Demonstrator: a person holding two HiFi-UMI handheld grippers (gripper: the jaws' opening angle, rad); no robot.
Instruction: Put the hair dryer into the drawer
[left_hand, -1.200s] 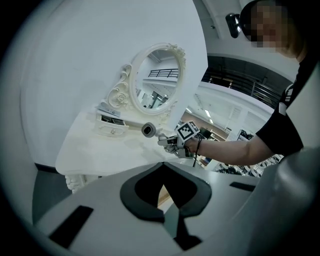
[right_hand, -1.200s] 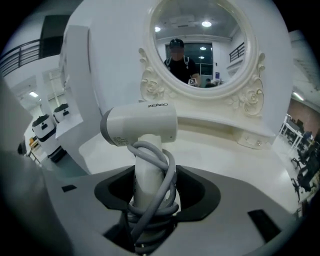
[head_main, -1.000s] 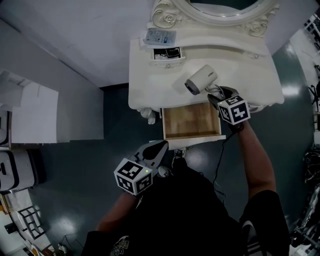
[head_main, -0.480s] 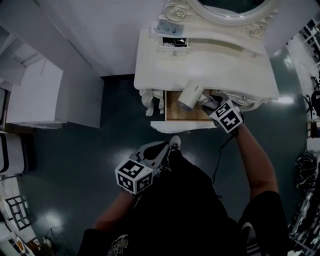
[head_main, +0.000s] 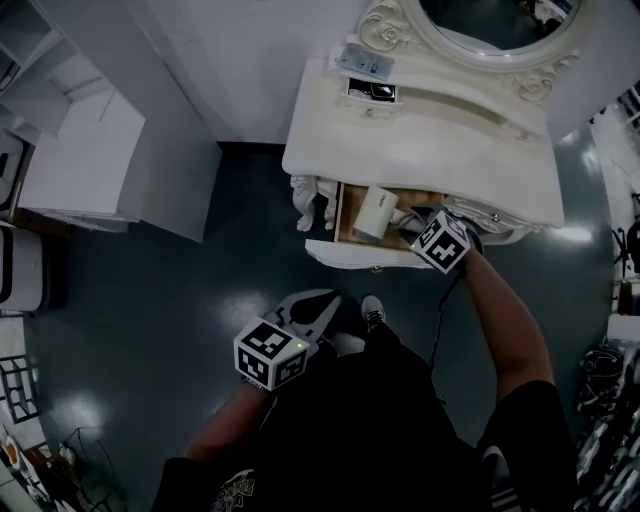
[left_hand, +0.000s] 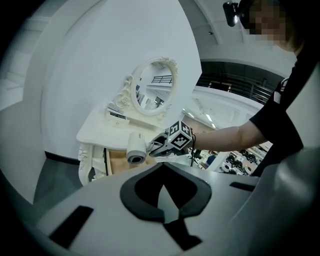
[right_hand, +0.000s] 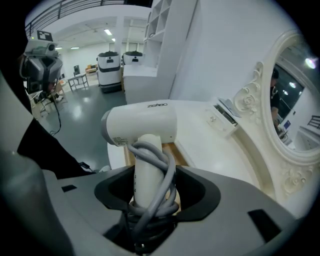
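The white hair dryer (head_main: 375, 213) hangs over the open wooden drawer (head_main: 345, 205) of the white vanity table (head_main: 440, 150). My right gripper (head_main: 408, 222) is shut on its handle (right_hand: 145, 165), which has a grey cord wound around it. The dryer's barrel (right_hand: 142, 122) lies crosswise above the jaws, and the drawer's wood (right_hand: 172, 150) shows behind it. The left gripper view takes in the dryer (left_hand: 135, 148) and the drawer (left_hand: 117, 161) from a distance. My left gripper (head_main: 318, 305) is shut on nothing, low by my body and well short of the table.
An oval mirror (head_main: 490, 25) in a carved frame stands at the back of the vanity. A small open top drawer (head_main: 370, 90) and a flat packet (head_main: 362, 62) sit at its back left. A white cabinet (head_main: 80, 160) stands to the left, with dark floor (head_main: 200, 290) between.
The right gripper has carried the hair dryer from above the tabletop towards me and down over the open drawer. The left gripper has stayed put, shut.
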